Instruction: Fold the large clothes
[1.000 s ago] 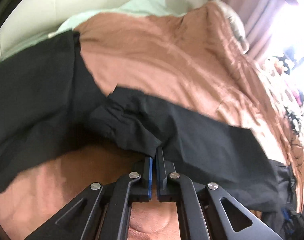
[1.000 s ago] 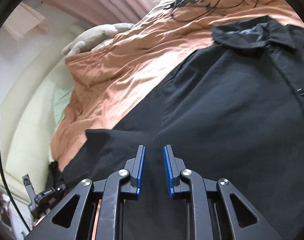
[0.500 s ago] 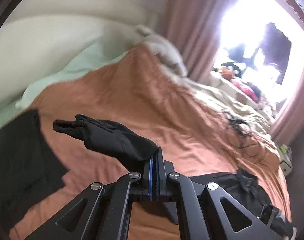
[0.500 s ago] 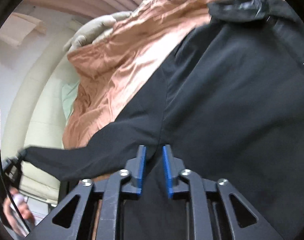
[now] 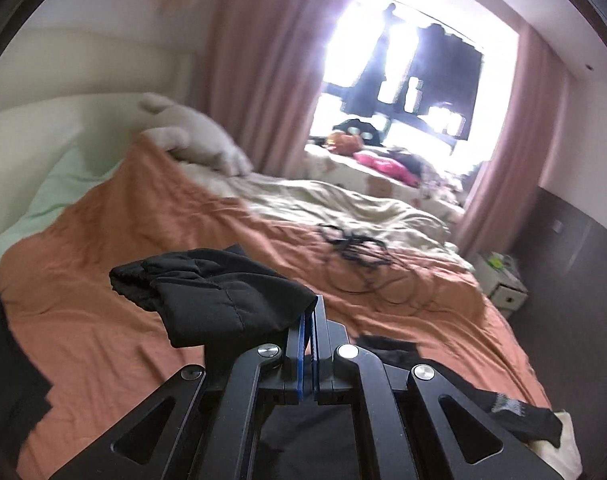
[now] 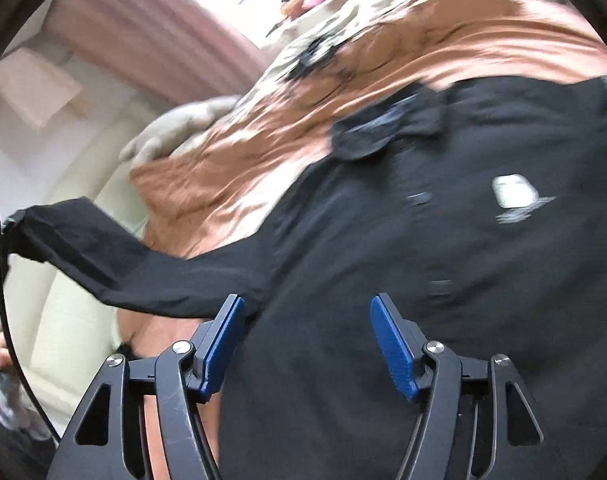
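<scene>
Black cloth fills my work: a large shirt (image 6: 443,280) lies spread on the orange bedspread (image 5: 103,320), its collar (image 6: 383,132) toward one o'clock in my right view. Starting at the left, my left claw (image 5: 308,320) is pinched together on the cuff end of the sleeve (image 5: 207,300), which bunches toward ten o'clock over the blue pads and hangs lifted off the bed. In my right view that same sleeve (image 6: 123,264) stretches taut from nine o'clock to the shoulder seam. Further right, my right claw (image 6: 307,344) stands wide apart just over the shirt body near the armhole, gripping nothing. To fold this sleeve well, I judge I should pin the shoulder with the right claw, then carry the cuff straight across the chest, keeping tension even so no crease drags the body askew.
</scene>
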